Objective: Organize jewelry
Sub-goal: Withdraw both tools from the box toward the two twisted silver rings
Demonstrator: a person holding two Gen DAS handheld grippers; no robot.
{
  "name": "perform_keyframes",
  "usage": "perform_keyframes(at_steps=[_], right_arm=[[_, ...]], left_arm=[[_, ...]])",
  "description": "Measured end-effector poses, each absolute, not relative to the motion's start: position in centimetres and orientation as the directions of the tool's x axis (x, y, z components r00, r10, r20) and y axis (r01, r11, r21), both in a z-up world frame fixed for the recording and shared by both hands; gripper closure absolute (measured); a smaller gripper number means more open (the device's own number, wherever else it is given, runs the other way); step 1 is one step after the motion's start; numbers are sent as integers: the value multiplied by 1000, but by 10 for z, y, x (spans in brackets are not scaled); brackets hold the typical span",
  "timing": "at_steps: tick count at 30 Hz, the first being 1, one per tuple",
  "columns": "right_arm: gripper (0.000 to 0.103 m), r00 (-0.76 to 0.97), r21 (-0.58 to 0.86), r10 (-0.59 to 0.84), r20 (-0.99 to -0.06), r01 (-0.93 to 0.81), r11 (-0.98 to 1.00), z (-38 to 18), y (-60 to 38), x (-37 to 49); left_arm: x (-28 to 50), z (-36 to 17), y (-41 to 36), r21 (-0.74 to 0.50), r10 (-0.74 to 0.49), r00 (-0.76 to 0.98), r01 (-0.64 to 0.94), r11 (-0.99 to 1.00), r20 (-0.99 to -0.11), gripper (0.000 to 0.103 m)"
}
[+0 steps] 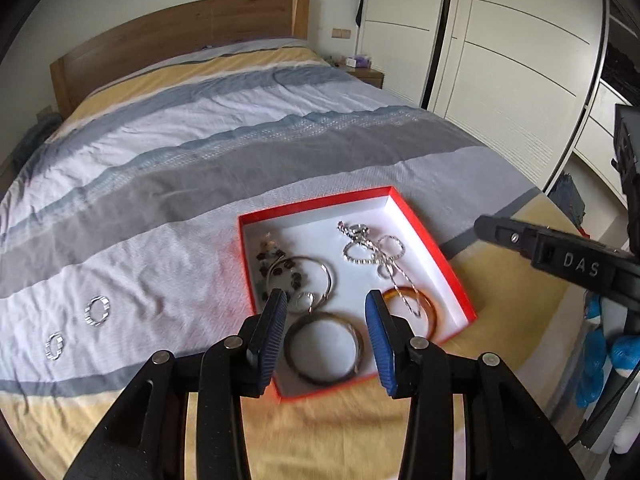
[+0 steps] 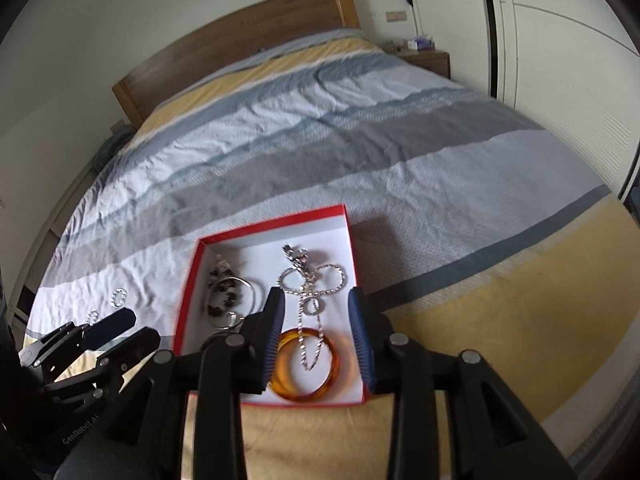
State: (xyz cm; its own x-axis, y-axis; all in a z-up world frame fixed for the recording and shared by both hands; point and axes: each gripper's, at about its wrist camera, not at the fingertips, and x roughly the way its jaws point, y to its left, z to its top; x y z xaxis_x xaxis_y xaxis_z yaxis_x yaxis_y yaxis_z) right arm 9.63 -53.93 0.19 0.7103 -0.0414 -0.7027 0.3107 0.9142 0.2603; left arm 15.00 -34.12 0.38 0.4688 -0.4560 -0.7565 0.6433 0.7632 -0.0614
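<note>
A red box with a white inside lies on the bed. It holds a metal bangle, an amber bangle, a thin silver hoop, a dark beaded piece and a silver chain. Two small silver rings lie on the bedspread left of the box. My left gripper is open and empty above the metal bangle. My right gripper is open and empty above the amber bangle.
The striped bedspread covers the bed up to a wooden headboard. White wardrobe doors stand at the right. A nightstand sits at the far corner. The right gripper's finger shows in the left wrist view.
</note>
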Motion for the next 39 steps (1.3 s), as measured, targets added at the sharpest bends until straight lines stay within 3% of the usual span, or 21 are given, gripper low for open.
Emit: perform_keyframes(at_steps=[4, 8, 15, 25, 36, 39], right_arm=[[70, 736, 255, -38, -675, 281, 925, 26, -516, 73], [68, 756, 251, -30, -654, 254, 934, 42, -494, 52], [67, 770, 244, -19, -638, 225, 943, 54, -455, 17], [66, 769, 230, 9, -639, 180, 956, 59, -404, -12], [65, 751, 212, 55, -658, 115, 970, 52, -359, -30], [61, 751, 209, 59, -658, 107, 972, 52, -355, -32]], left_arm=[[129, 25, -322, -45, -438, 490, 626, 778, -754, 62], [108, 46, -292, -24, -414, 553, 579, 815, -723, 52], [85, 70, -231, -17, -363, 636, 482, 876, -680, 46], [55, 94, -157, 37, -251, 743, 348, 937, -620, 39], [31, 105, -106, 21, -203, 788, 263, 964, -582, 33], [29, 105, -99, 14, -198, 792, 252, 968, -578, 30]])
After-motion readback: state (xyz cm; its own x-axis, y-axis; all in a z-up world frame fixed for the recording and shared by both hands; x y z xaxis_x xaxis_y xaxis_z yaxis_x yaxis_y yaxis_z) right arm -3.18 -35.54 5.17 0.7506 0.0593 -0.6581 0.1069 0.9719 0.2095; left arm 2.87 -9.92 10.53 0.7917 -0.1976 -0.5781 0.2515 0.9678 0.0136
